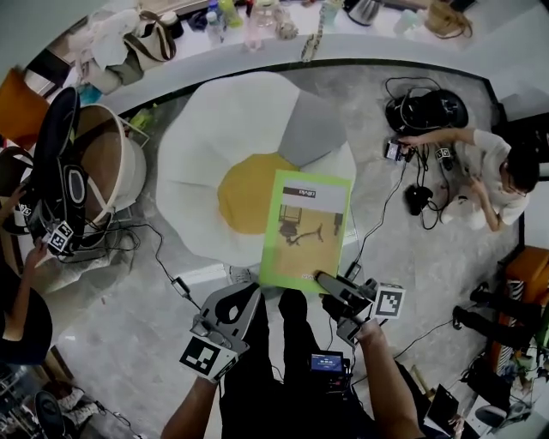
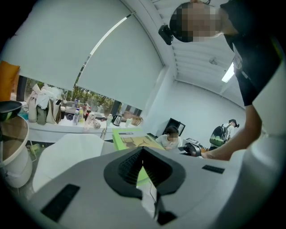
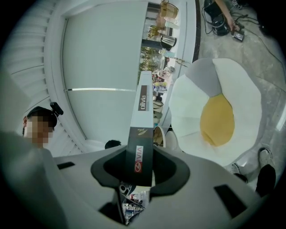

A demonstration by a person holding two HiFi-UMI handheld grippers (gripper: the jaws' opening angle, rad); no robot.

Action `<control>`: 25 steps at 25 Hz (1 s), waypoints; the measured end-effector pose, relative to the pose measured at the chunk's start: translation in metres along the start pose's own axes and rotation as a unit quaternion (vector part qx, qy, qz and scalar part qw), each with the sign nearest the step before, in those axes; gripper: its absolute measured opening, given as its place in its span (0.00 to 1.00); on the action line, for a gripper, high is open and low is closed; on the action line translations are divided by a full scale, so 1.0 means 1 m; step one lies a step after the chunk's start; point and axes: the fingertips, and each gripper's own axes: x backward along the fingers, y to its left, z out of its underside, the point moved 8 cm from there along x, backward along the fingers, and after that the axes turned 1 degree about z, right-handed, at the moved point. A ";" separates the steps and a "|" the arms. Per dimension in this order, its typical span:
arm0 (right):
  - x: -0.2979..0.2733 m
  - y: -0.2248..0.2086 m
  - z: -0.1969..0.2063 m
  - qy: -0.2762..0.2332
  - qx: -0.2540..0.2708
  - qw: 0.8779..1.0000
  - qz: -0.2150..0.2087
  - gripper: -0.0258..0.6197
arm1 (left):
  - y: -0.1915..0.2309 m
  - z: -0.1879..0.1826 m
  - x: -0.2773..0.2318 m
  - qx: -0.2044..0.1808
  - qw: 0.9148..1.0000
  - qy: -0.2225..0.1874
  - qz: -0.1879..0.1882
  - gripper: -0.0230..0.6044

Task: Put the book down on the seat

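head view, entry one: where is the book? (clerk)

book (image 1: 304, 231), green-edged cover facing up, held flat over the near edge of the seat (image 1: 214, 137), across the white rim and part of the yellow centre. whether it touches the cushion cannot be told. (checker)

entry two, right gripper? (clerk)

right gripper (image 1: 321, 278) pinching the book at its near edge. right gripper view confirms it: the dark spine stands clamped between both jaws, with the seat off to the side. (checker)

entry three, left gripper? (clerk)

left gripper (image 1: 249, 293) just beside the book's near left corner, contact not made out. left gripper view shows its jaws drawn together at the tips with nothing between them, and the book lying beyond them. (checker)

entry four, surroundings? (clerk)

seat shaped like a fried egg: white, yellow centre, one grey patch. curved bench (image 1: 386, 43) behind it carrying bottles (image 1: 214, 21), bags (image 1: 150, 43) and a kettle (image 1: 364, 10). one person (image 1: 489, 171) sitting on the floor (image 1: 412, 257) to the right, among black cables (image 1: 386, 197). (checker)
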 end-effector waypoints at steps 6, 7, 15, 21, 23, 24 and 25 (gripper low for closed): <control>-0.008 -0.048 -0.004 0.006 -0.008 1.000 0.005 0.27 | 0.019 0.020 -0.020 0.009 1.000 0.005 0.004 0.06; -0.010 -0.055 -0.004 0.008 -0.009 1.000 0.007 0.27 | 0.022 0.025 -0.020 0.012 1.000 0.008 0.004 0.06; -0.027 -0.131 -0.008 0.011 -0.024 1.000 0.015 0.27 | 0.050 0.078 -0.030 0.031 0.999 0.030 -0.002 0.06; -0.049 -0.189 -0.005 0.025 -0.034 0.999 0.005 0.27 | 0.068 0.117 -0.045 0.025 0.999 0.039 -0.012 0.06; -0.055 -0.209 -0.003 0.028 -0.036 0.999 0.004 0.27 | 0.074 0.126 -0.049 0.024 0.999 0.038 -0.013 0.06; -0.058 -0.218 -0.002 0.030 -0.037 0.999 0.002 0.27 | 0.075 0.130 -0.052 0.028 0.999 0.038 -0.014 0.06; -0.061 -0.225 -0.002 0.033 -0.039 0.999 -0.001 0.27 | 0.076 0.133 -0.055 0.030 0.999 0.039 -0.016 0.06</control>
